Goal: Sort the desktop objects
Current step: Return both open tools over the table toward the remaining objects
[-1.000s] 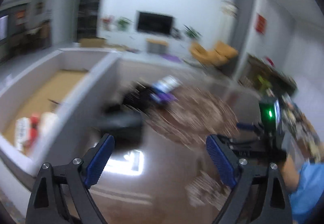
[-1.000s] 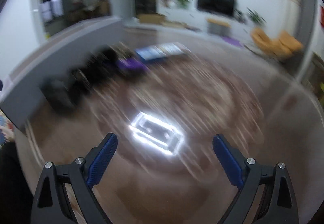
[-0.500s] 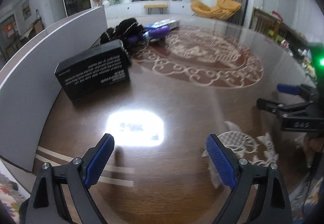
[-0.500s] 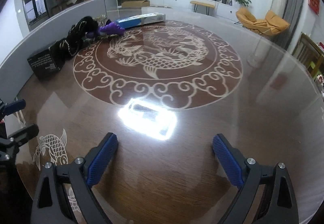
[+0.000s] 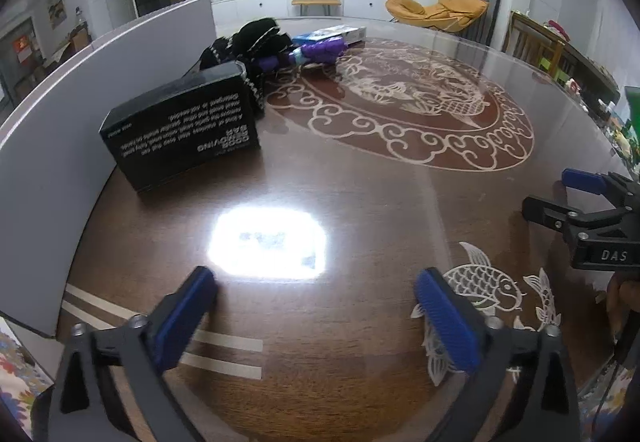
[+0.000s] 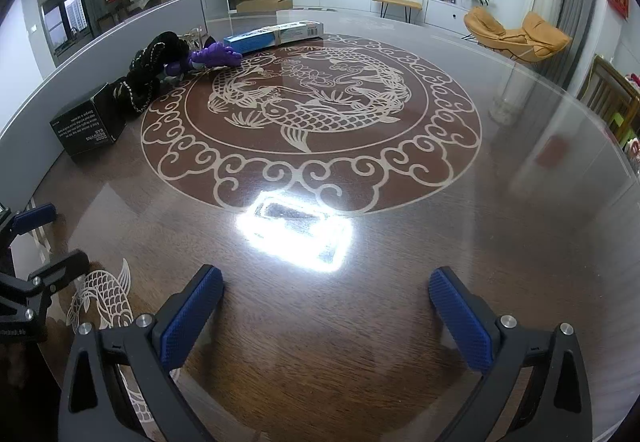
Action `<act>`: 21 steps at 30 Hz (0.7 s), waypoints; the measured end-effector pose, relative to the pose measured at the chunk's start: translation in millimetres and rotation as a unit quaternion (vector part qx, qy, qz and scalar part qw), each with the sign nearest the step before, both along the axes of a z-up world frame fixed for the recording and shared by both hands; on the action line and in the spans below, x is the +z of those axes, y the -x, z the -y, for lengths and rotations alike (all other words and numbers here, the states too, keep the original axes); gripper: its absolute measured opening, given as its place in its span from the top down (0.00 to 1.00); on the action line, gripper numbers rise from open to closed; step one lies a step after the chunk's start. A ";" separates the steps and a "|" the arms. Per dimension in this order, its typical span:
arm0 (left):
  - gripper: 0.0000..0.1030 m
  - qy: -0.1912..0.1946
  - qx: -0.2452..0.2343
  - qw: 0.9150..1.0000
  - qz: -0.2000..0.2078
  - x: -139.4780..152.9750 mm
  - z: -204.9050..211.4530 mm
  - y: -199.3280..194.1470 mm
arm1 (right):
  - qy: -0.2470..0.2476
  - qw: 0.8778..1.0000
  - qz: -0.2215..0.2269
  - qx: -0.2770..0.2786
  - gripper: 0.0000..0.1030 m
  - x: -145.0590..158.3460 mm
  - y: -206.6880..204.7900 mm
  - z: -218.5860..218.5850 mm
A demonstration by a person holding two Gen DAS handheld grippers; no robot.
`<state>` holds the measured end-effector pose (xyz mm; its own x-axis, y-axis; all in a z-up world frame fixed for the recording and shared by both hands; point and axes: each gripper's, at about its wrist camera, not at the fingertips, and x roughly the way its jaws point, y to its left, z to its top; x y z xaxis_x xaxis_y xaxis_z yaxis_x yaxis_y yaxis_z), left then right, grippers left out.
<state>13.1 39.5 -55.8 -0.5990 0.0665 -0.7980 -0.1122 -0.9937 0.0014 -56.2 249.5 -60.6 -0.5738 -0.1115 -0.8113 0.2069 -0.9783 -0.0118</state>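
Note:
A black box point(image 5: 184, 130) with white lettering stands at the table's left side, also in the right wrist view point(image 6: 90, 124). Behind it lie a black braided cord bundle point(image 5: 248, 46) point(image 6: 154, 66), a purple toy point(image 5: 320, 51) point(image 6: 216, 55) and a long blue-and-white box point(image 5: 332, 34) point(image 6: 276, 35). My left gripper point(image 5: 316, 290) is open and empty above the near table, short of the black box. My right gripper point(image 6: 326, 292) is open and empty over the table's front; it also shows at the right edge of the left wrist view point(image 5: 568, 194).
The round brown table point(image 6: 520, 242) has a glass top with a carp pattern and a bright lamp glare point(image 6: 296, 234). A grey partition wall point(image 5: 60, 114) curves along its left edge. Tape strips point(image 5: 224, 354) lie near the left gripper.
Both cameras swung down from a blurred room view and settled over the table. Since half a second ago the left gripper moved slightly closer to the black box.

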 end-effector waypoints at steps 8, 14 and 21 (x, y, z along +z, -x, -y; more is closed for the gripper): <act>0.00 0.001 0.000 1.000 0.000 -0.4 0.1 1.2 | 0.000 1.000 0.000 0.000 0.00 0.1 0.2 -0.2; 0.00 0.001 -0.001 1.000 -0.003 0.2 0.2 0.2 | 0.000 1.000 0.000 0.000 0.00 0.2 0.4 -0.4; 0.00 0.001 -0.001 1.000 -0.004 0.0 -0.1 0.6 | 0.000 1.000 0.000 0.000 0.00 0.3 0.6 -0.4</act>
<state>12.5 39.6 -55.9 -0.6054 0.0653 -0.7932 -0.1140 -0.9935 0.0052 -56.8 249.9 -60.3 -0.5738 -0.1114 -0.8114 0.2066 -0.9784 -0.0118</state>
